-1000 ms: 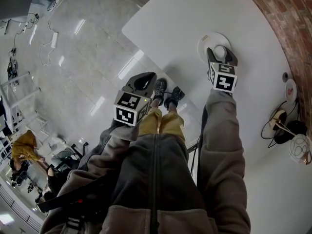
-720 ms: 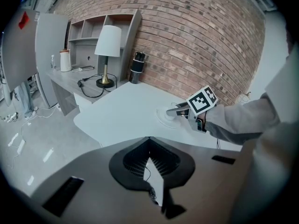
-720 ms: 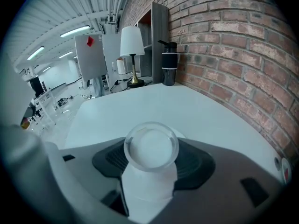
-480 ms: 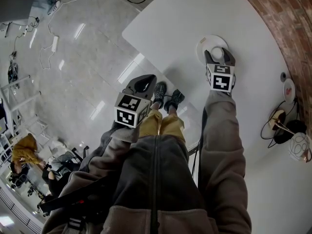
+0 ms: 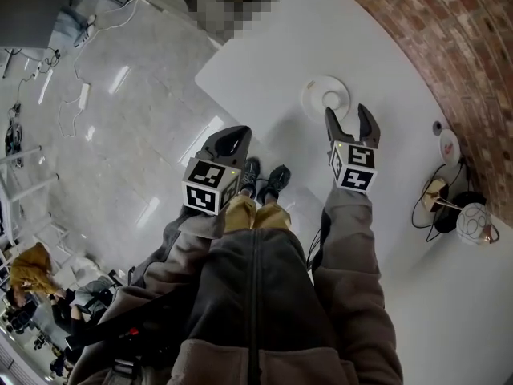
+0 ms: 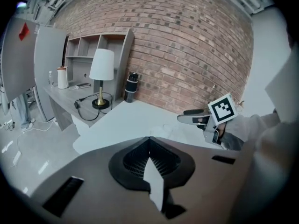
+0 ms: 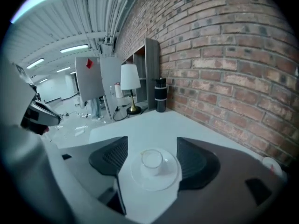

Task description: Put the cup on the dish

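Your left gripper (image 5: 227, 143) hangs clenched and empty just off the bench's (image 5: 385, 62) near edge, over the floor (image 5: 120, 135). Your right gripper (image 5: 349, 119) is above the bench with its jaws opening wide, the pads touching nothing. Just beyond its tips the cup (image 5: 332, 99) stands upright on the dish (image 5: 313, 96), a little in from the near edge. Farther off, a lamp (image 6: 101, 73) stands by the brick wall (image 6: 187, 45).

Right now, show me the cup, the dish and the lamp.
cup (image 7: 152, 158), right gripper view, its open top.
dish (image 7: 156, 182), right gripper view, bare near rim.
lamp (image 6: 102, 64), left gripper view, white shade.
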`<state>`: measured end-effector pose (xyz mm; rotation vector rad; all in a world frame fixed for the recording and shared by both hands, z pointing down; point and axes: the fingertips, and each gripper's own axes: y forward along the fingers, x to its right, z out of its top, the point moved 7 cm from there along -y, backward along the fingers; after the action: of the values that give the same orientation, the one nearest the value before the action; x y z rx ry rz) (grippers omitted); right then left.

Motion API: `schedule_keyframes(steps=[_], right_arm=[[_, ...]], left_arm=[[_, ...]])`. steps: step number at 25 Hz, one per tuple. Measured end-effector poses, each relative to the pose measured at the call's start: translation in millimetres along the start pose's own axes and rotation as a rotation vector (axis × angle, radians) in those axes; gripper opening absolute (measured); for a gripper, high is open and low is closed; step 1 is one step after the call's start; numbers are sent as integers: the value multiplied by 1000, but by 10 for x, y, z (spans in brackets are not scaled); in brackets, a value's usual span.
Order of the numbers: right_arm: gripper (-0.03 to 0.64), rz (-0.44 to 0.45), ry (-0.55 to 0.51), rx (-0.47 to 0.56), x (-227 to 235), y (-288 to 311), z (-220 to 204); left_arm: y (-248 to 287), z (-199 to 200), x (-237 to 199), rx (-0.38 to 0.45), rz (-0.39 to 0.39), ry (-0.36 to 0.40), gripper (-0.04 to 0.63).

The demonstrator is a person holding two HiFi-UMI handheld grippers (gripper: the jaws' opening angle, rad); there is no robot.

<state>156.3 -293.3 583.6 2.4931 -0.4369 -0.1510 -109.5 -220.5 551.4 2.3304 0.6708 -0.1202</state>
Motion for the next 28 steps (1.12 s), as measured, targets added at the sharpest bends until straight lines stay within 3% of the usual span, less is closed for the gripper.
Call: schedule_keyframes(steps=[2, 8, 13, 20, 28], right_arm=[[319, -15, 12, 56, -45, -334, 180], [201, -82, 10, 254, 31, -1223, 791], [143, -101, 15, 322, 76, -1803, 1057], [4, -163, -8, 423, 69, -2323, 1351], [2, -146, -34, 503, -1, -2763, 1648]], left_arm=[[-67, 175, 104, 39, -19, 21, 5], [-199, 836, 478, 189, -78, 103, 4], [-425, 1194, 785, 270, -91, 132, 5], [-668, 1586, 1045, 384, -126, 184, 3], [-935, 1916, 1314, 482, -147, 247, 5]])
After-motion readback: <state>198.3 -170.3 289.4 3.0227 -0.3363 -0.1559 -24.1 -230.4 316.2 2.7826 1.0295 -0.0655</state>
